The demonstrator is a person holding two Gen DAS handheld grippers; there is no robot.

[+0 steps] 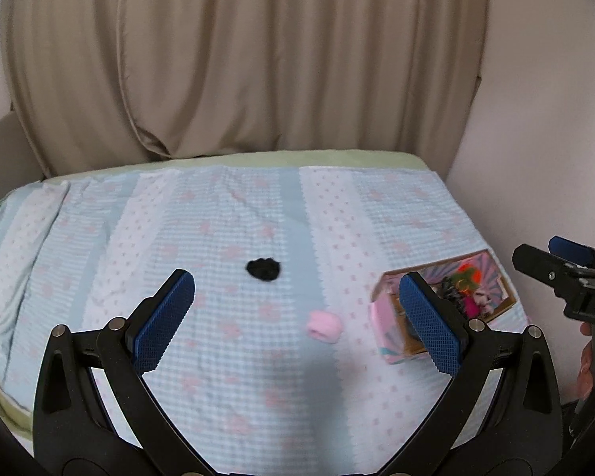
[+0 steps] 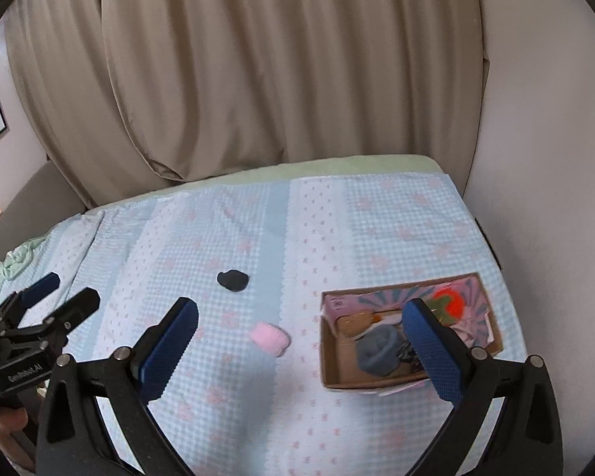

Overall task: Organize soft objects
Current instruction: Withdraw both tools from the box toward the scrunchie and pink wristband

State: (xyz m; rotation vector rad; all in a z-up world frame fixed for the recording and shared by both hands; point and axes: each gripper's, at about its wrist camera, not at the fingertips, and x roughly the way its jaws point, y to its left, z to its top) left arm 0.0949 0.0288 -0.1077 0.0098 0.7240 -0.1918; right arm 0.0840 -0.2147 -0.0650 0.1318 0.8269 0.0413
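A pink soft roll [image 1: 323, 327] lies on the blue checked bedspread [image 1: 226, 214], left of a cardboard box [image 1: 499, 309]. A black soft piece [image 1: 263, 269] lies farther back. In the right wrist view the pink roll [image 2: 269, 337] and black piece [image 2: 233, 280] lie left of the box [image 2: 331, 361], which holds a grey-blue soft item [image 2: 377, 349], an orange-green one [image 2: 450, 301] and others. My left gripper [image 1: 297, 297] is open and empty above the bedspread, near the pink roll. My right gripper [image 2: 301, 319] is open and empty, hovering between roll and box.
Beige curtains [image 1: 238, 59] hang behind the bed. A white wall [image 2: 543, 158] borders the bed's right side, close to the box. The right gripper's tip [image 1: 551, 265] shows at the right edge of the left wrist view; the left gripper [image 2: 47, 305] shows at the left of the right wrist view.
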